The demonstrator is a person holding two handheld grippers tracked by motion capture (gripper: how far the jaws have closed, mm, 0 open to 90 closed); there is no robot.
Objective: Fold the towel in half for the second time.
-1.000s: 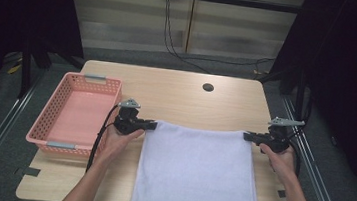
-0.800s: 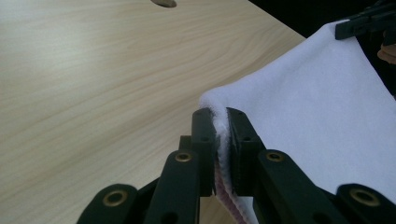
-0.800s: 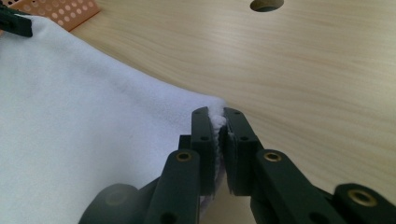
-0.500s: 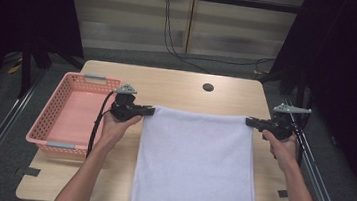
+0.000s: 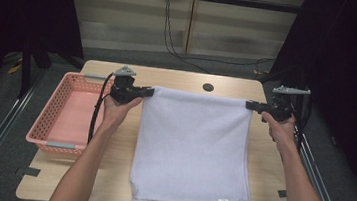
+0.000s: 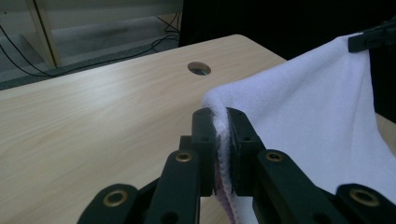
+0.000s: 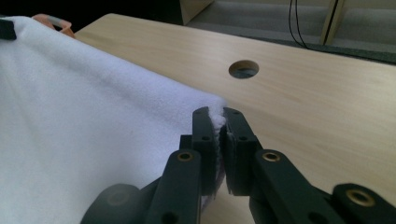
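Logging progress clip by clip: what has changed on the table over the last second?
Both hands moved toward the far side of the table, carrying the towel's far edge with them. The left gripper and right gripper each stay shut on a far corner, with the edge now stretched straight between them and lifted off the table. The towel's near end stays on the table, and the pink basket has not moved.

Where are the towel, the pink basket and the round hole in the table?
towel [image 5: 194,147]: high view, middle of cloth.
pink basket [image 5: 54,112]: high view, left wall.
round hole [image 5: 208,87]: high view, its centre.
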